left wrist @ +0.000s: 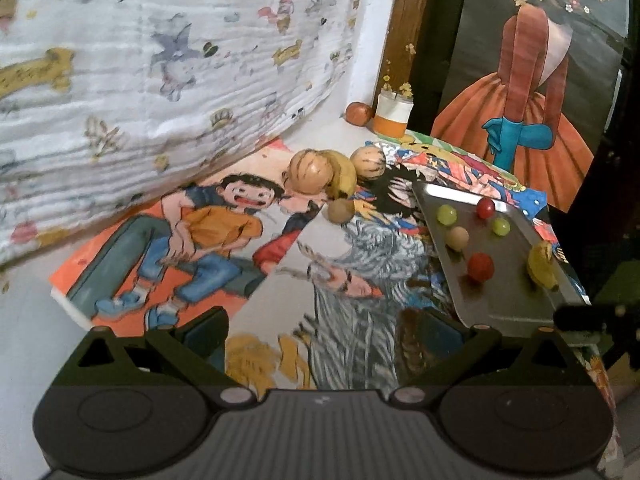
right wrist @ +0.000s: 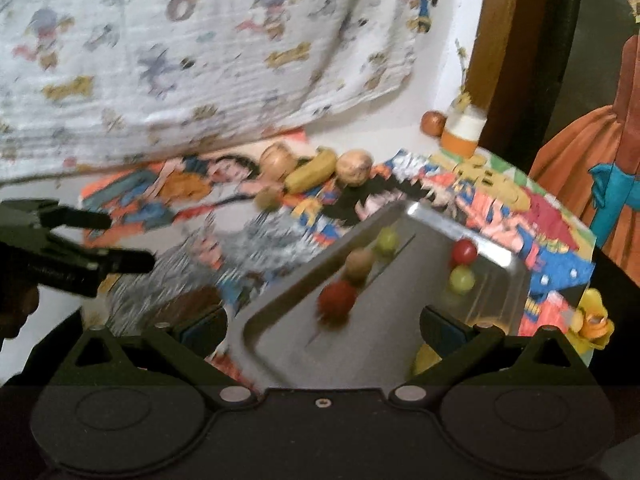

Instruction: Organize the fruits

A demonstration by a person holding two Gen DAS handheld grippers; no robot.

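Both tongs are spread wide and pinch nothing: my left gripper [left wrist: 320, 332] hangs over the painted pictures, and my right gripper [right wrist: 322, 330] hangs over the near end of the tray. I can see the left one again from the right camera, off to the left, with its fingers apart. Biggest of all is the cartoon cloth [left wrist: 160, 60] hanging at the far left. Next come the bright paintings [left wrist: 200, 236] lying flat under everything. On them, to the right, sits the shiny metal tray [left wrist: 516, 304]. I think about half the job is done. In the tray there are already a small banana [left wrist: 542, 266], a big red fruit [left wrist: 480, 266], a tan ball fruit [left wrist: 457, 237], two green grapes [left wrist: 447, 214] and a small red fruit [left wrist: 485, 208]. Left outside, at the far side, are two round tan melons [left wrist: 310, 172], with a yellow banana [left wrist: 342, 178] between them, touching the left melon. A small brown fruit [left wrist: 340, 211] lies just near them. A red apple [left wrist: 358, 113] waits far back, beside an orange and white jar [left wrist: 394, 114]. Those still need to go in the tray, I think.
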